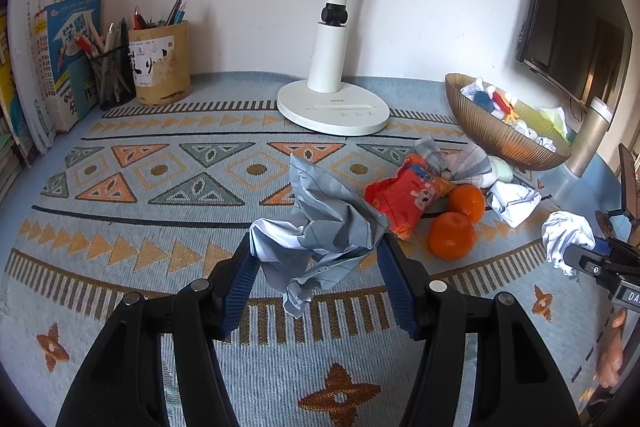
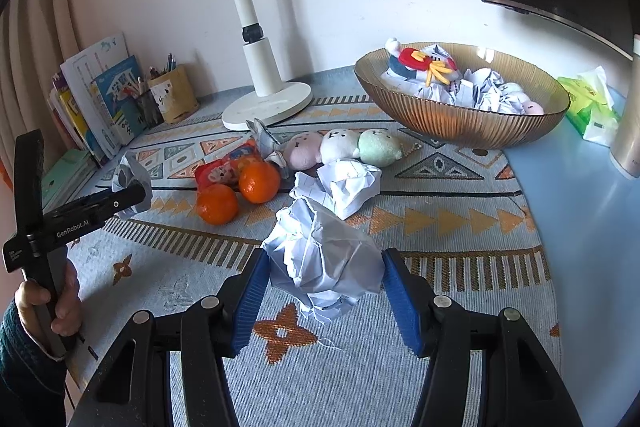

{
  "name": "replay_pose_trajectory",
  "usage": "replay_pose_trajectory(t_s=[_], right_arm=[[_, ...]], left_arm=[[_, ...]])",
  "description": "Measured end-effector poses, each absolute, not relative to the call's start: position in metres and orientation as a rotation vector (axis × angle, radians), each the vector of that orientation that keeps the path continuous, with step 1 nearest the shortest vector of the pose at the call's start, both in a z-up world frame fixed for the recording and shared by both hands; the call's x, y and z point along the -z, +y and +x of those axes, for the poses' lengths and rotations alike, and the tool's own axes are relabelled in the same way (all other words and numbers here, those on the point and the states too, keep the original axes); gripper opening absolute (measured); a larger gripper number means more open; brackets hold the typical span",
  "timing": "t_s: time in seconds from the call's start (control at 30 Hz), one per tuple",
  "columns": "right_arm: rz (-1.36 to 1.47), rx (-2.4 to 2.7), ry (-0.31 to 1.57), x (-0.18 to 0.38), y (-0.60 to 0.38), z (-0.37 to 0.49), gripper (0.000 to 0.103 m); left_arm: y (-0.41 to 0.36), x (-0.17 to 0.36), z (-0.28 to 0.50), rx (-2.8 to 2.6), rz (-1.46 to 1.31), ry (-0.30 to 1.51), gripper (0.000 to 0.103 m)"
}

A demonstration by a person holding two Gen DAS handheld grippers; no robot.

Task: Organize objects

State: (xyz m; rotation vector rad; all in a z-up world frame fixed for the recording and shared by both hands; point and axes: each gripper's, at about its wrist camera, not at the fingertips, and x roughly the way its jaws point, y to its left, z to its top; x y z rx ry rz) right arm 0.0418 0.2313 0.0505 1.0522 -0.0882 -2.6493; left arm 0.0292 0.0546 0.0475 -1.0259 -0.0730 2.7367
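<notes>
Gripping a crumpled grey paper wad (image 1: 320, 231) above the patterned mat (image 1: 160, 219), the left gripper (image 1: 318, 267) pinches it between its blue pads; the right gripper (image 2: 326, 283) clamps a white paper ball (image 2: 324, 259) likewise, with two oranges (image 2: 236, 193) and the ribbed bowl (image 2: 460, 123) beyond

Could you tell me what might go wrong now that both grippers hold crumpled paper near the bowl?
1. The left gripper pinches its crumpled paper only at the edges; a loose tail hangs, so it may slip.
2. The ribbed bowl already looks full, so paper could roll out.
3. The right gripper carrying its paper ball might knock the oranges.
</notes>
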Motion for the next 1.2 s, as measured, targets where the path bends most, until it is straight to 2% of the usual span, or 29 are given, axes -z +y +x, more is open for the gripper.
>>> replay_pose_trajectory(t_s=[0.17, 0.33, 0.57, 0.7, 0.83, 0.9, 0.93, 0.97, 1.2], right_arm=[[1.058, 2.635, -0.158, -0.051, 0.241, 0.039, 0.056], [1.073, 2.585, -0.326, -0.056, 0.264, 0.034, 0.056], [0.955, 2.714, -0.528, -0.140, 0.347, 0.008, 0.056], [1.009, 2.860, -0.567, -0.158, 0.378, -0.036, 0.057], [1.078, 2.866, -0.701, -0.148, 0.393, -0.084, 0.057], [1.059, 2.885, -0.692, -0.146, 0.392, -0.096, 0.059], [1.052, 2.890, -0.662, -0.145, 0.391, -0.102, 0.065], [1.072, 2.898, -0.624, -0.144, 0.389, -0.110, 0.075], [1.073, 2.851, -0.651, -0.143, 0.396, -0.080, 0.076]], left_arm=[[0.054, -0.052, 0.026, -2.699, -1.072, -0.130, 0.057], [0.079, -0.102, 0.027, -2.622, -0.993, -0.096, 0.057], [0.187, -0.172, -0.014, -2.420, -0.933, 0.095, 0.057], [0.265, -0.171, -0.051, -2.328, -0.965, 0.184, 0.057], [0.312, -0.147, -0.085, -2.281, -1.024, 0.153, 0.057], [0.326, -0.140, -0.093, -2.284, -1.014, 0.168, 0.065], [0.332, -0.137, -0.097, -2.297, -1.013, 0.186, 0.075], [0.335, -0.136, -0.099, -2.315, -1.019, 0.200, 0.078], [0.287, -0.153, -0.074, -2.334, -0.995, 0.087, 0.078]])
